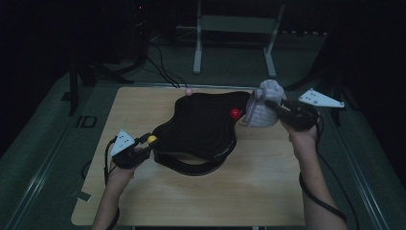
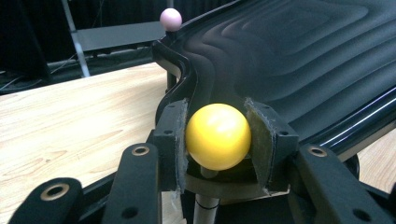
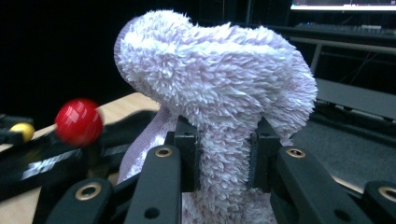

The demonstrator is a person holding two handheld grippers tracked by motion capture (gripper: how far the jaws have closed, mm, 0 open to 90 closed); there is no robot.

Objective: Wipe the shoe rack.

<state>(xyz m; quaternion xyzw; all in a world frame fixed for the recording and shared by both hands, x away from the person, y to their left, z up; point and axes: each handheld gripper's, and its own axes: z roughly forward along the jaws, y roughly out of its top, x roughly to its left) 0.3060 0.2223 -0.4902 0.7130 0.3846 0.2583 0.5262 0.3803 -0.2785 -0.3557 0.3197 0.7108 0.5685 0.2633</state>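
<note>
A black ribbed tray (image 1: 201,127) with a wavy outline stands in the middle of the wooden table (image 1: 143,191). Ball-topped knobs rise from its rim: a yellow ball (image 1: 152,139) at the near left, a red ball (image 1: 235,113) at the right, a pink ball (image 1: 188,90) at the back. My left gripper (image 1: 147,142) is shut on the yellow ball (image 2: 218,136), one pad on each side. My right gripper (image 1: 265,103) is raised beside the tray's right end, shut on a fluffy pale lilac cloth (image 1: 262,108). The bunched cloth (image 3: 219,107) hangs between the jaws, with the red ball (image 3: 79,121) to its left.
The tray (image 2: 299,60) has a raised glossy rim and the pink ball (image 2: 170,19) stands at its far corner. Bare wood lies in front of the tray and at the left (image 2: 70,121). A grey metal frame (image 1: 234,28) stands on the floor behind the table.
</note>
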